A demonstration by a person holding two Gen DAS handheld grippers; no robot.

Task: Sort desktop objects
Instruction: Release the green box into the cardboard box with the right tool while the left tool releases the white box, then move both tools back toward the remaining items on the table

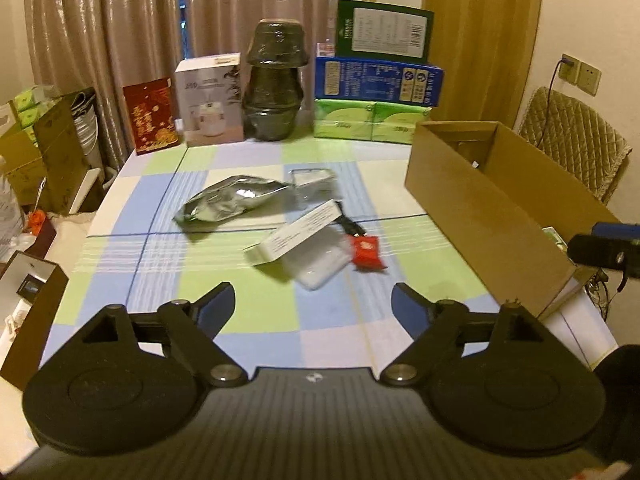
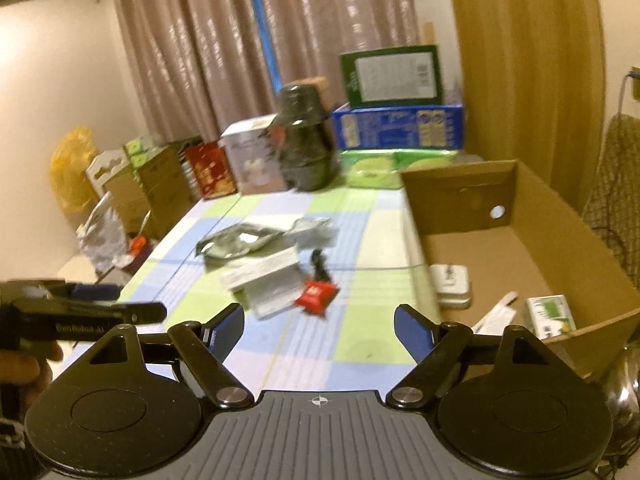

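Cardboard box (image 1: 480, 200) right of pouch (image 1: 228, 200)

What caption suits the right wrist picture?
Open right gripper over checked table; red packet ahead, cardboard box beside.

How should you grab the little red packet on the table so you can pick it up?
Best guess: take the red packet by its two long edges, coming down from above. It lies flat on the tablecloth, so there's no room to slip under it. A black cable and a clear flat pouch lie close beside it, so the open right tool should pinch its puffy middle, away from those neighbours.
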